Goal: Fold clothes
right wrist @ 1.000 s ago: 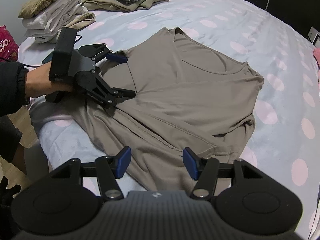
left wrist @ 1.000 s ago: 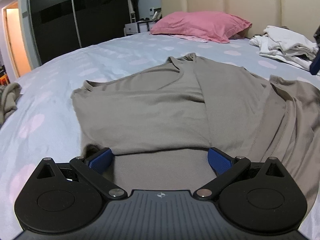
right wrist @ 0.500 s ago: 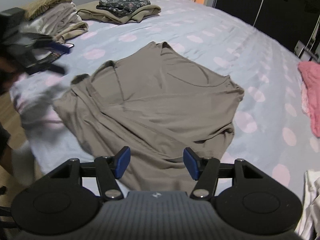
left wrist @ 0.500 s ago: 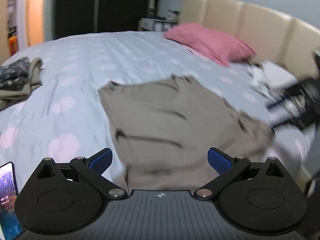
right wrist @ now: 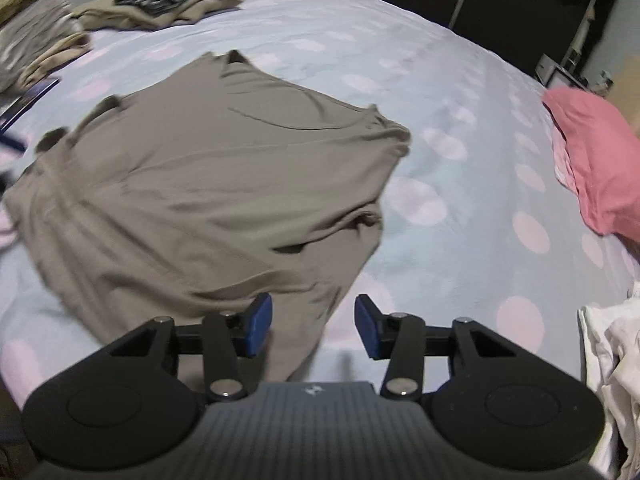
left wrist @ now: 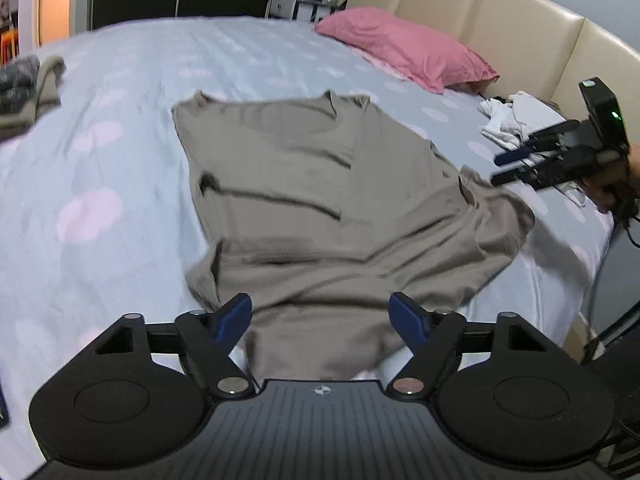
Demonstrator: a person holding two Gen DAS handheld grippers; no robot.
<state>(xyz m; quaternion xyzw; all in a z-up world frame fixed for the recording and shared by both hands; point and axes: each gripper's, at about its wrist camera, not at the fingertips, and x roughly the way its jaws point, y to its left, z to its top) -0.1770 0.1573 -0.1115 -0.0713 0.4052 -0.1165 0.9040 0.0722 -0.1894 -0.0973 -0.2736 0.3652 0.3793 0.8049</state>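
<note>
One taupe shirt (left wrist: 320, 208), soft knit, rumpled and part-folded, lies on the dotted pale-blue bed (left wrist: 120, 100) near its foot edge; one pink pillow (left wrist: 404, 46) by the headboard. Left gripper (left wrist: 321, 316) and right gripper (right wrist: 313, 322): fingers parted, both pairs just been closing, nothing clamped. Shirt hem lies under and ahead of both finger pairs; contact cannot be told.

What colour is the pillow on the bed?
Pink. The pillow shows best in the left wrist view.
</note>
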